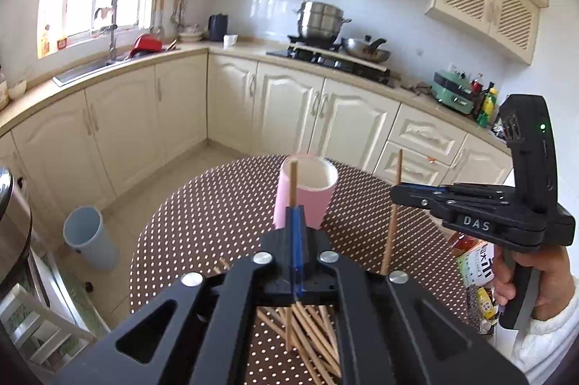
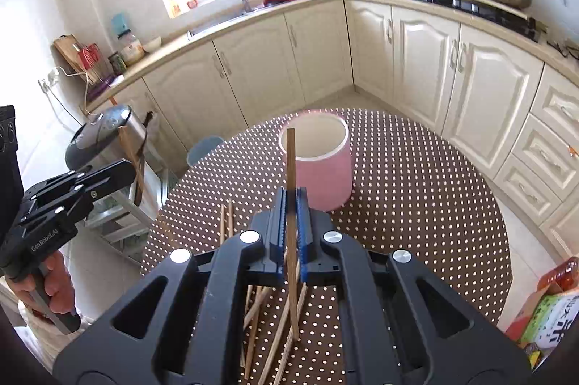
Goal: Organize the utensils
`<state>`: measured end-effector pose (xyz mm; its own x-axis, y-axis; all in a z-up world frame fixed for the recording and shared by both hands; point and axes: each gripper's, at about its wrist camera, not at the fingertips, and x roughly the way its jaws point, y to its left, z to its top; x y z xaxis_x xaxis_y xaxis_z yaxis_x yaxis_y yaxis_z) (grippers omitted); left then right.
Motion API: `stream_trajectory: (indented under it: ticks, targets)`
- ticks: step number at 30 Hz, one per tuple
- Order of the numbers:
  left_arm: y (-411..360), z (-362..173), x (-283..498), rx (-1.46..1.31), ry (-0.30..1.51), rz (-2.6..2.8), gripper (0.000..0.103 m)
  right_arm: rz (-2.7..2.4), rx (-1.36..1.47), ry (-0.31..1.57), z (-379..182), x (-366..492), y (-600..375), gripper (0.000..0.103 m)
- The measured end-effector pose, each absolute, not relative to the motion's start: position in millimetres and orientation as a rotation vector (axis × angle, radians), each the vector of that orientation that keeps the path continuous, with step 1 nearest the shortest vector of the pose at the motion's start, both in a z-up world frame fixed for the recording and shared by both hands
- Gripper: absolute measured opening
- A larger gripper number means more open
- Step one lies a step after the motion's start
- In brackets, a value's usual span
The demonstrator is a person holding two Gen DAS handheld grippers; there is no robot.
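A pink cylindrical holder [image 1: 305, 193] [image 2: 320, 160] stands upright and empty on the dotted brown tablecloth. My left gripper [image 1: 296, 233] is shut on a wooden chopstick [image 1: 292, 182], held upright just in front of the holder. My right gripper [image 2: 291, 215] is shut on another wooden chopstick [image 2: 291, 168], also upright, near the holder's front; it shows in the left wrist view [image 1: 396, 193] with its chopstick [image 1: 392, 222] right of the holder. Several loose chopsticks [image 1: 311, 330] [image 2: 267, 320] lie on the table beneath both grippers.
The round table [image 2: 416, 204] has packaged goods [image 2: 546, 309] at its right edge. A blue bin [image 1: 90, 236] stands on the floor to the left. Cream kitchen cabinets, a sink and a stove with pots line the far walls.
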<state>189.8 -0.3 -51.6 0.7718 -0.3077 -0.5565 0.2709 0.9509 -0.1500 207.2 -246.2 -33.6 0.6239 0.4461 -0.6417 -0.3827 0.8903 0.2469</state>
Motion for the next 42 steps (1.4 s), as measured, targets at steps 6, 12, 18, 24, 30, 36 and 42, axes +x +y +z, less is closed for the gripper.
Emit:
stream_trajectory:
  ticks: [6,12,18,24,30,36,42]
  targets:
    - [-8.4,-40.8,197.9,-0.029,0.614,-0.344,0.000,0.494,0.092,0.731,-17.6,206.1,-236.8,0.006]
    - [-7.0,-68.6,223.8,-0.026,0.735,-0.346,0.001,0.503,0.107,0.770,-30.0,214.3,-236.8,0.006]
    - [7.7,-111.9,261.3,-0.036,0.851,-0.271,0.038,0.492,0.125,0.788,-36.3,223.2,-240.2,0.006]
    - [30.5,-140.6,305.2,-0.051,0.922,-0.211,0.038,0.472,0.140,0.803,-42.2,246.5,-242.8,0.006]
    - [58.2,-164.9,353.1,-0.014,0.980,-0.136,0.038,0.462,0.154,0.823,-49.6,271.0,-239.9,0.006]
    - [73.4,-209.9,400.1,0.052,1.101,-0.065,0.038,0.444,0.175,0.850,-58.9,292.5,-239.2,0.006]
    - [71.7,-225.3,411.8,0.081,1.107,-0.065,0.038,0.449,0.178,0.869,-63.9,306.7,-236.0,0.006]
